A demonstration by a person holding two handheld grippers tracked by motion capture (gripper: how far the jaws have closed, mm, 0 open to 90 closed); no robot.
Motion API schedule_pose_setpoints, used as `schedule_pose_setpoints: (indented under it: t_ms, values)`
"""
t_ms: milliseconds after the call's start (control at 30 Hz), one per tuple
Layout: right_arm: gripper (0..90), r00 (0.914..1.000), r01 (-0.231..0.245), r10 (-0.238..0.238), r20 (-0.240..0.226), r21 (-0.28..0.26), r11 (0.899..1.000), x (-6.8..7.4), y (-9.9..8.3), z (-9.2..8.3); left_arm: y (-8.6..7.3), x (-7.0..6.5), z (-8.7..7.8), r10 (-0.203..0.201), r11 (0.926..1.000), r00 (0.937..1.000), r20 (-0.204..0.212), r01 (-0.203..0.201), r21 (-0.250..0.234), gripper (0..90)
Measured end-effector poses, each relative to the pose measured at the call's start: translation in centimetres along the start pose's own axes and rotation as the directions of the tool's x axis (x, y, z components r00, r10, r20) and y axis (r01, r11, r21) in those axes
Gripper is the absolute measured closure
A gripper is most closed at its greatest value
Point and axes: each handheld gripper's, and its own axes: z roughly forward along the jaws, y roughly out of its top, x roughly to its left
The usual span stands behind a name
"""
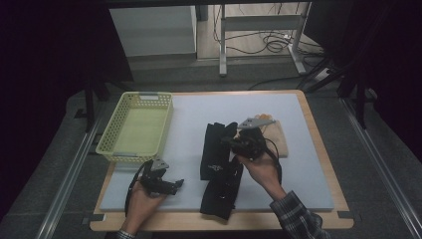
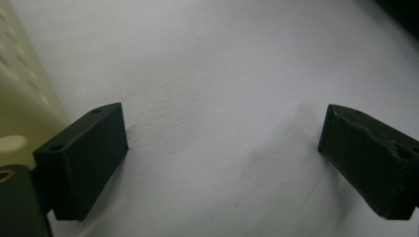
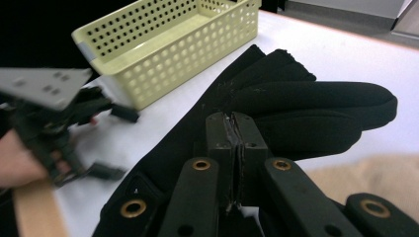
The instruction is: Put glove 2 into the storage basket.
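Observation:
Two black gloves lie on the white mat (image 1: 194, 107): one glove (image 1: 215, 147) mid-table, its fingers (image 3: 316, 103) spread out ahead of my right gripper, and another (image 1: 222, 191) nearer the front edge. My right gripper (image 1: 226, 142) (image 3: 236, 129) hovers over the upper glove with its jaws pressed together and nothing visible between them. A beige glove (image 1: 279, 138) (image 3: 395, 173) lies just to its right. Down at the front left, my left gripper (image 1: 177, 184) (image 2: 222, 133) rests low over bare mat, jaws wide apart and empty; it also appears blurred as the far gripper (image 3: 116, 143).
A pale yellow perforated basket (image 1: 115, 152) (image 3: 163, 64) (image 2: 20, 98) stands empty at the back left of the mat. The wooden table edge (image 1: 321, 149) frames the mat. Dark floor and a metal stand (image 1: 223, 45) lie beyond the table.

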Motion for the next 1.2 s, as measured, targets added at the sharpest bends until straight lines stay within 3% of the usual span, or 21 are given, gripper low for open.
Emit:
schedule_pose_setpoints:
  t_ms: [100,267,433,500,600,700,800,900,1000,1100,1200]
  values:
    - [86.7,0.9998,-0.02,0.02,0.005,-0.006,1.0,1.3,-1.5,-1.5,0.0,0.0,0.0,0.004,1.0,1.0,0.001,-0.004,0.004,4.9]
    - [86.7,0.9973,-0.073,0.073,0.013,-0.008,0.997,2.7,-3.9,-2.2,0.0,0.0,0.0,0.004,1.0,1.0,0.001,-0.004,0.003,4.9]
    - [86.6,0.9891,-0.146,0.147,0.012,-0.031,0.989,2.8,-6.6,-2.1,0.0,0.0,0.0,0.0,1.0,1.0,-0.002,0.0,-0.002,4.9]
    - [86.5,0.9868,-0.16,0.16,0.021,-0.01,0.987,2.6,-8.0,-1.6,0.0,0.0,0.0,0.002,1.0,1.0,-0.001,-0.002,0.0,4.9]
    - [80.4,0.9912,-0.126,0.124,0.048,0.05,0.991,2.3,-9.7,-0.8,0.0,0.0,0.0,0.004,1.0,1.0,-0.001,-0.004,0.002,4.9]
    - [56.3,0.9967,-0.064,0.058,0.056,0.101,0.993,2.0,-11.0,-0.1,0.0,0.0,0.0,0.004,1.0,1.0,-0.001,-0.004,0.001,4.9]
    - [48.5,0.9965,-0.035,0.029,0.078,0.075,0.997,1.5,-11.1,-0.9,0.0,0.0,0.0,0.004,1.0,1.0,0.0,-0.004,0.002,4.9]
    - [51.1,0.996,-0.032,0.027,0.085,0.05,0.998,0.5,-11.2,-2.1,0.0,0.0,0.0,0.004,1.0,1.0,-0.001,-0.004,0.001,4.9]
    - [68.1,0.9971,-0.034,0.029,0.07,0.071,0.997,-0.1,-12.0,-3.0,0.0,0.0,0.0,0.005,1.0,1.0,-0.001,-0.005,0.001,4.9]
    - [79.1,0.9994,-0.017,0.013,0.033,0.122,0.992,0.1,-13.5,-3.1,0.0,0.0,0.0,0.004,1.0,1.0,-0.001,-0.004,0.001,4.9]
    - [80.2,0.9999,0.004,-0.002,-0.01,0.157,0.988,0.8,-14.5,-2.8,0.0,0.0,0.0,0.004,1.0,1.0,-0.001,-0.004,0.001,4.9]
